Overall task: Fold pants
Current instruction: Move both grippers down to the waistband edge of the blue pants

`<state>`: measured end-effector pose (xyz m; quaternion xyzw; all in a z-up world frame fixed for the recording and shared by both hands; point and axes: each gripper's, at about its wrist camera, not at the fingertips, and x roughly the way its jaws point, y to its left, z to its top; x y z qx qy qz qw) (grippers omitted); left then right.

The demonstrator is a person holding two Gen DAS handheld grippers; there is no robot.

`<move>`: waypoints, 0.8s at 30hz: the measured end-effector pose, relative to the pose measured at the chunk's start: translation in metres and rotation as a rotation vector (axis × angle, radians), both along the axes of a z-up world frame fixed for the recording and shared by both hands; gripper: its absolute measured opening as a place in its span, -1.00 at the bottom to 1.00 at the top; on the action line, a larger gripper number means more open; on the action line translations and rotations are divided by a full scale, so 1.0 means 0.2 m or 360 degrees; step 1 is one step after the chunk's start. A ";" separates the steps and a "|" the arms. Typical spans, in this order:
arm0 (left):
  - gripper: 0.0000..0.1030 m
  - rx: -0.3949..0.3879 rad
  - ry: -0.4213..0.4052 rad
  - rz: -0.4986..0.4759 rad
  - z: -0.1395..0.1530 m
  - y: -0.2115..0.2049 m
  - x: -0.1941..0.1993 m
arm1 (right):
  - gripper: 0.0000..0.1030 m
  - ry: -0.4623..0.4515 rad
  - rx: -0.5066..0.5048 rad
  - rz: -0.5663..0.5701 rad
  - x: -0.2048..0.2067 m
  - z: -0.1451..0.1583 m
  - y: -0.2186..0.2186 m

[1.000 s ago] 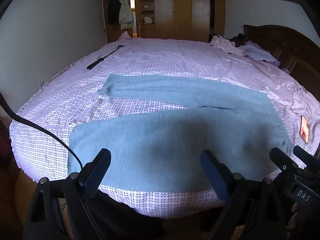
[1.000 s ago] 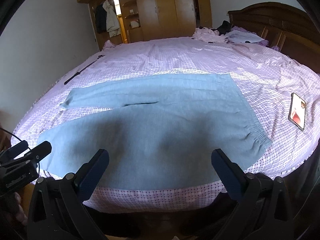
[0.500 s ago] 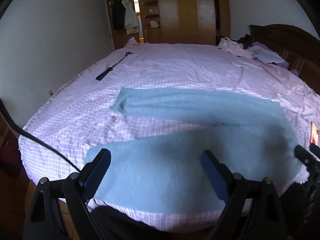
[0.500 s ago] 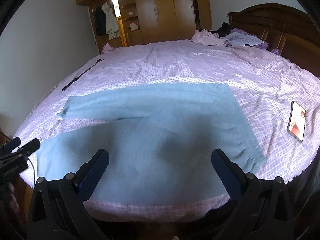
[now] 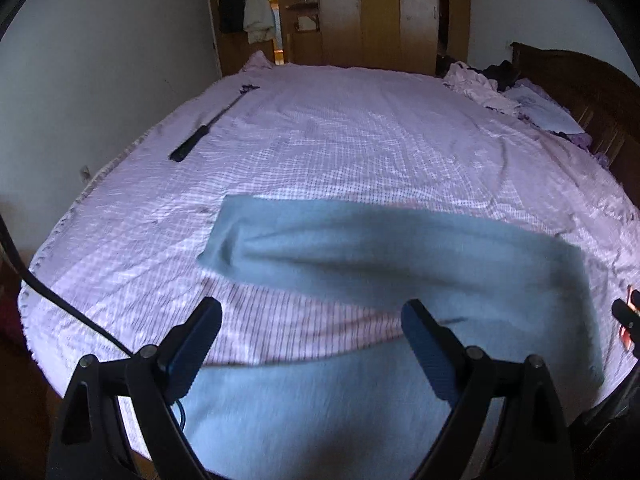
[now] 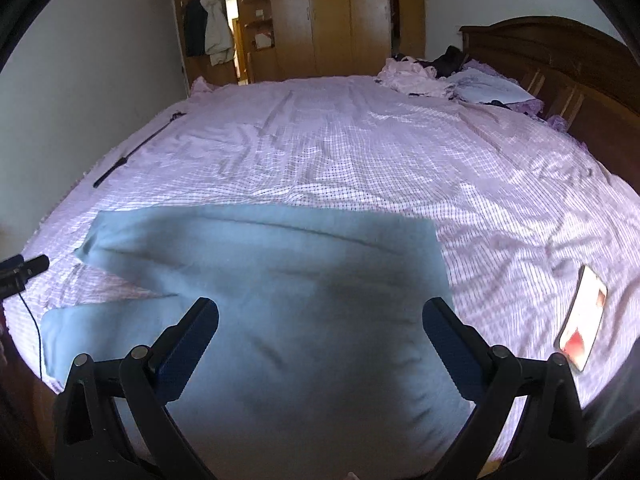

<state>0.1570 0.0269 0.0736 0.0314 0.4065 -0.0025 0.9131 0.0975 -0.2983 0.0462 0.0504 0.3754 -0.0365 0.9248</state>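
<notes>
Light blue pants [image 5: 400, 264] lie spread on the lilac checked bed, legs pointing left, waist to the right. In the right wrist view the pants [image 6: 304, 280] fill the near middle, the near leg running under my fingers. My left gripper [image 5: 312, 344] is open and empty, just above the near leg's edge. My right gripper [image 6: 320, 340] is open and empty, above the seat and waist part. Neither gripper holds cloth.
A phone [image 6: 582, 316] lies on the sheet to the right of the waist. A black rod [image 5: 208, 128] lies far left on the bed [image 5: 360, 140]. Clothes [image 6: 452, 76] are piled by the wooden headboard [image 6: 560, 64]. A wardrobe [image 5: 380, 16] stands behind.
Both grippers have moved forward over the bed and closer to the pants. The pants now fill more of each view. Both stay open.
</notes>
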 end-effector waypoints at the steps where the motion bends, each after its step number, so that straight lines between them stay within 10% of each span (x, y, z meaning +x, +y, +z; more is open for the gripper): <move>1: 0.83 0.0005 0.0011 -0.0017 0.00 -0.01 0.03 | 0.92 0.0017 0.0005 0.0013 0.03 0.00 -0.01; 24: 0.83 0.0150 0.0413 -0.0256 -0.50 -0.07 1.06 | 0.92 0.0476 0.0019 0.0156 0.94 -0.43 -0.31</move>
